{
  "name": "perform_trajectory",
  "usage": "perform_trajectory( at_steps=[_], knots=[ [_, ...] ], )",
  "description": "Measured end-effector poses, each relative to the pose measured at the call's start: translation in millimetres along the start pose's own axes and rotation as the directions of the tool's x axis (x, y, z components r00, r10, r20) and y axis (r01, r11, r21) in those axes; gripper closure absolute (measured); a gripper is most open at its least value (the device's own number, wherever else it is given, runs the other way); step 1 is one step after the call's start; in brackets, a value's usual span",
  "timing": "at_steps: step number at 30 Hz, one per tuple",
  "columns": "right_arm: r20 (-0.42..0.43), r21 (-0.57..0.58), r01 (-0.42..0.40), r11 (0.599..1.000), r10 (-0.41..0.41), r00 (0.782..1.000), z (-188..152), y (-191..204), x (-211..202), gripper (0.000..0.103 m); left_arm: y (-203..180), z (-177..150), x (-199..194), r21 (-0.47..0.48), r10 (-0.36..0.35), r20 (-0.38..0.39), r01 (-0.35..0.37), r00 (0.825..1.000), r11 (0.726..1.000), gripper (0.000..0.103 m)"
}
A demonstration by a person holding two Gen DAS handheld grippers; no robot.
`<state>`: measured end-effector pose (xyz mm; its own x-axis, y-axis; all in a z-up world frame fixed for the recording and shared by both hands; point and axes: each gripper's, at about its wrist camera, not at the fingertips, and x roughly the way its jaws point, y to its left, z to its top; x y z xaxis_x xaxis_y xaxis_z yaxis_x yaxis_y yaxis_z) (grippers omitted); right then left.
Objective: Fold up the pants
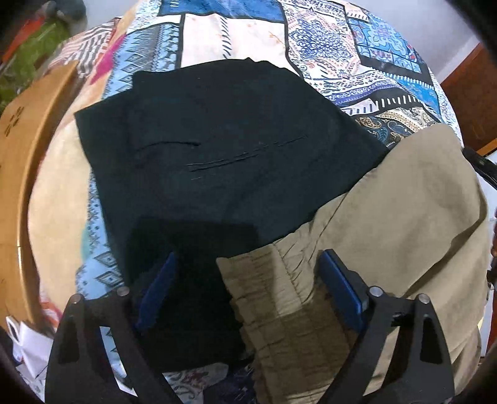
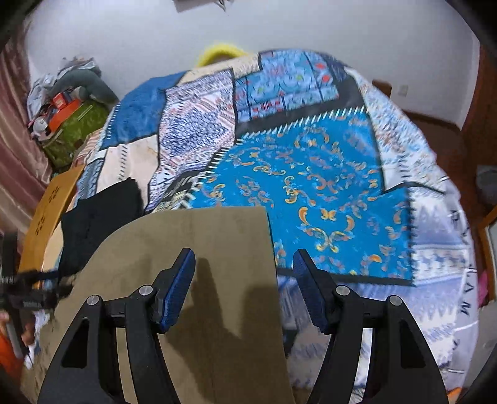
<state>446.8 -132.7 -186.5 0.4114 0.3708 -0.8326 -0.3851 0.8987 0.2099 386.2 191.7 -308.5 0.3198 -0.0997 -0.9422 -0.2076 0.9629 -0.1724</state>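
Between our left gripper's (image 1: 245, 289) spread fingers lies the khaki pants' (image 1: 388, 217) gathered waistband — nothing gripped. Our right gripper (image 2: 243, 286) hovers released over their folded edge. Beyond, black pants (image 1: 217, 149) lie flat on the patterned bedspread (image 2: 326, 174).

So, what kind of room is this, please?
Most likely a bedroom. The khaki pants and a black garment lie on a bed under a patterned blue quilt, and a wooden footboard runs along its left edge. Clutter is piled by the white wall.
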Motion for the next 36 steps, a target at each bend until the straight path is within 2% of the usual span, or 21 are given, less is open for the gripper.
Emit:
perform_trajectory(
  at_steps=[2, 3, 4, 6, 8, 9, 11, 15, 19, 23, 24, 27, 29, 31, 36],
  knots=[
    [-0.001, 0.005, 0.001, 1.0, -0.001, 1.0, 3.1, 1.8, 10.5, 0.042, -2.3, -1.2, -2.0, 0.018, -0.024, 0.009, 0.024, 1.0, 1.0, 0.025],
    [0.009, 0.007, 0.004, 1.0, -0.004, 1.0, 4.8, 2.1, 12.0, 0.041, -4.2, -2.2, -3.5, 0.026, -0.053, 0.008, 0.053, 0.999, 0.998, 0.039],
    [0.032, 0.008, 0.005, 1.0, -0.005, 0.999, 5.5, 4.2, 12.4, 0.041, -4.9, -2.9, -4.7, 0.025, -0.07, 0.004, 0.07, 0.998, 0.997, 0.042],
    [0.044, -0.004, 0.012, 1.0, -0.012, 0.999, 7.8, 7.4, 15.4, 0.045, -7.8, -3.2, -7.6, 0.032, -0.048, 0.013, 0.047, 0.999, 0.998, 0.045],
    [0.057, -0.043, 0.029, 0.999, -0.026, 0.998, 6.2, 14.5, 15.9, 0.067, -9.5, -3.8, -11.4, 0.039, -0.035, 0.027, 0.034, 0.999, 0.999, 0.048],
    [0.062, -0.063, 0.055, 0.996, -0.051, 0.997, 4.5, 18.4, 15.3, 0.071, -9.9, -3.9, -13.7, 0.04, -0.029, 0.034, 0.028, 0.999, 0.999, 0.051],
    [0.066, -0.092, 0.08, 0.992, -0.074, 0.995, 4.6, 20.8, 14.8, 0.089, -11.0, -3.8, -19.2, 0.049, 0.003, 0.059, -0.006, 0.998, 0.999, 0.052],
    [0.098, -0.107, 0.099, 0.989, -0.089, 0.991, 10.7, 19.9, 3.2, 0.091, -19.3, 1.3, -39.9, 0.079, 0.084, 0.147, -0.096, 0.986, 0.992, 0.054],
    [0.185, -0.111, 0.111, 0.988, -0.089, 0.979, 24.1, 25.0, -33.0, 0.092, -23.4, 11.9, -82.0, 0.077, 0.112, 0.259, -0.136, 0.959, 0.988, 0.055],
    [0.31, -0.115, 0.123, 0.986, -0.082, 0.947, 39.3, 38.0, -85.7, 0.092, -29.8, 16.0, -131.4, 0.067, 0.089, 0.36, -0.121, 0.929, 0.99, 0.056],
    [0.351, -0.116, 0.119, 0.986, -0.072, 0.934, 43.5, 41.8, -108.0, 0.092, -31.3, 15.1, -142.6, 0.068, 0.083, 0.381, -0.117, 0.921, 0.991, 0.056],
    [0.419, -0.124, 0.111, 0.986, -0.049, 0.907, 46.5, 51.6, -148.1, 0.092, -37.3, 7.9, -173.9, 0.079, 0.066, 0.431, -0.111, 0.9, 0.991, 0.057],
    [0.455, -0.134, 0.106, 0.985, -0.034, 0.89, 40.3, 56.8, -178.5, 0.092, -41.9, 0.3, -188.6, 0.094, 0.056, 0.45, -0.11, 0.891, 0.99, 0.058],
    [0.467, -0.142, 0.095, 0.985, -0.018, 0.884, 28.2, 59.4, -198.0, 0.092, -46.0, -11.1, -196.5, 0.109, 0.054, 0.457, -0.116, 0.888, 0.987, 0.058],
    [0.458, -0.153, 0.085, 0.985, -0.005, 0.889, -15.8, 58.6, -223.4, 0.092, -52.9, -49.9, -208.6, 0.158, 0.034, 0.464, -0.12, 0.885, 0.98, 0.058]
  ],
)
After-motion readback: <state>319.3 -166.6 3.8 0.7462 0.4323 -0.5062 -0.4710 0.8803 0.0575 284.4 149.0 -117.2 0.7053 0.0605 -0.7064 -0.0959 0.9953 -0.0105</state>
